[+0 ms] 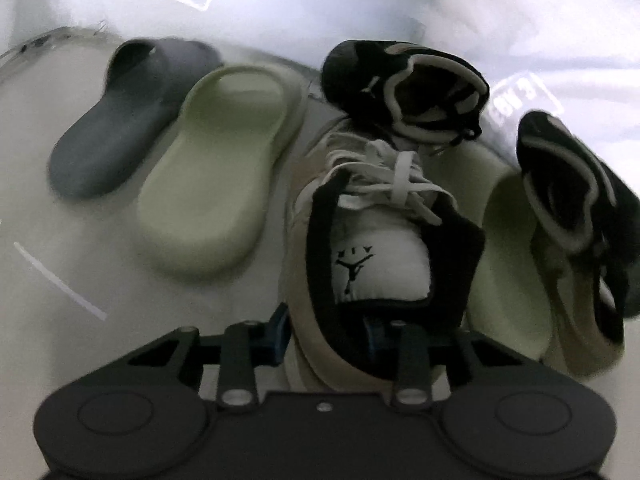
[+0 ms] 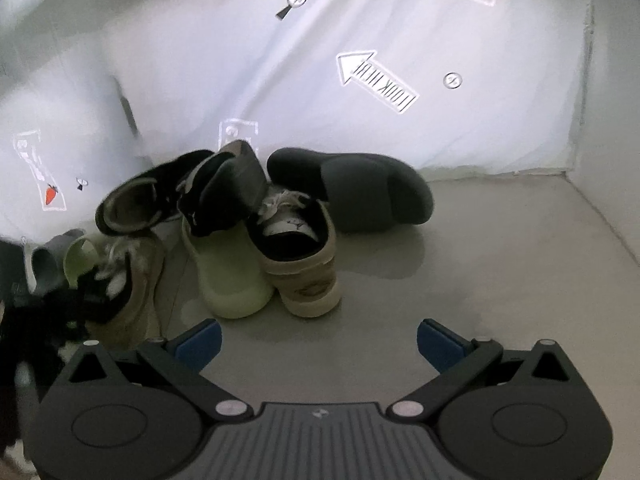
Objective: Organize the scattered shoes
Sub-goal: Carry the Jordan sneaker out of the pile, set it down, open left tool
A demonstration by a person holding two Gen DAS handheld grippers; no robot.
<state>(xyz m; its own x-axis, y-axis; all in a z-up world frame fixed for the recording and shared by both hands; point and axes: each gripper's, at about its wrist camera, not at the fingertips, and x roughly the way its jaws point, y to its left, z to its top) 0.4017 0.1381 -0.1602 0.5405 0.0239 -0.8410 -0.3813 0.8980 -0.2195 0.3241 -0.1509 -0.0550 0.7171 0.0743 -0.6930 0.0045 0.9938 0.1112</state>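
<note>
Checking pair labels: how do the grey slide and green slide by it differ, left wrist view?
The grey slide is dark charcoal; the green slide is pale. Grey lies farther from the left gripper, green nearer, beside the held sneaker. Both sit upright, side by side on the floor.

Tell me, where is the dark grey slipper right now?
In the left wrist view, one dark grey slipper lies far left on the floor, beside a pale green slipper.
</note>
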